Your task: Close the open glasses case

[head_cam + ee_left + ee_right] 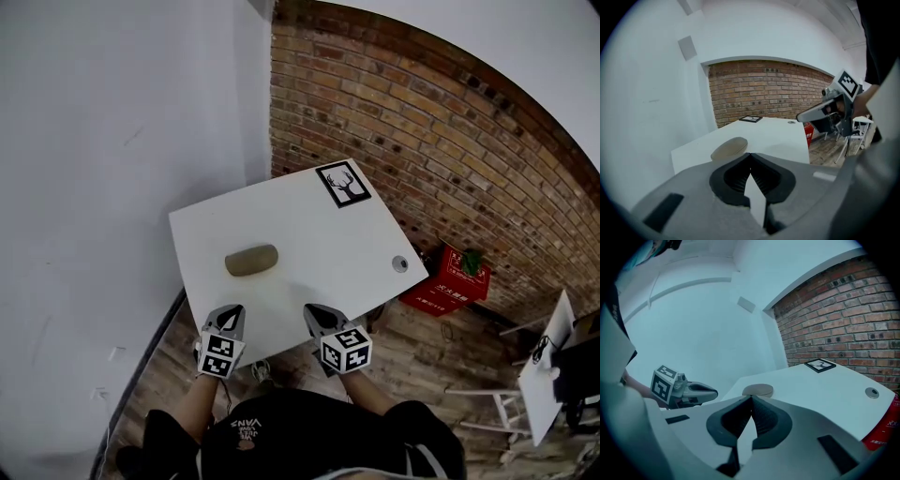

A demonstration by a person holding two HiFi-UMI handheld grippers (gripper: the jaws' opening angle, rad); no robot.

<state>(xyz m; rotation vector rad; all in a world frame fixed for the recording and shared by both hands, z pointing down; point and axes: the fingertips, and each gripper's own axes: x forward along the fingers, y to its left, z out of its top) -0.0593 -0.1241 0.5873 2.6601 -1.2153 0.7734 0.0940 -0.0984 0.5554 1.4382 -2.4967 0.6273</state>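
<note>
A tan, oval glasses case [251, 260] lies with its lid down on the left part of the white table [309, 225]. It also shows as a low tan shape [729, 148] in the left gripper view and further off [758, 390] in the right gripper view. My left gripper [232, 311] hovers at the table's near edge, just short of the case, jaws shut with nothing between them [750, 153]. My right gripper [311, 311] is level with it to the right, also shut and empty [751, 397]. Neither touches the case.
A black-framed card with a deer picture [343, 183] lies at the table's far corner. A round grommet [400, 263] sits near the right edge. A red box [448, 279] stands on the wooden floor by the brick wall, and a white wall runs along the left.
</note>
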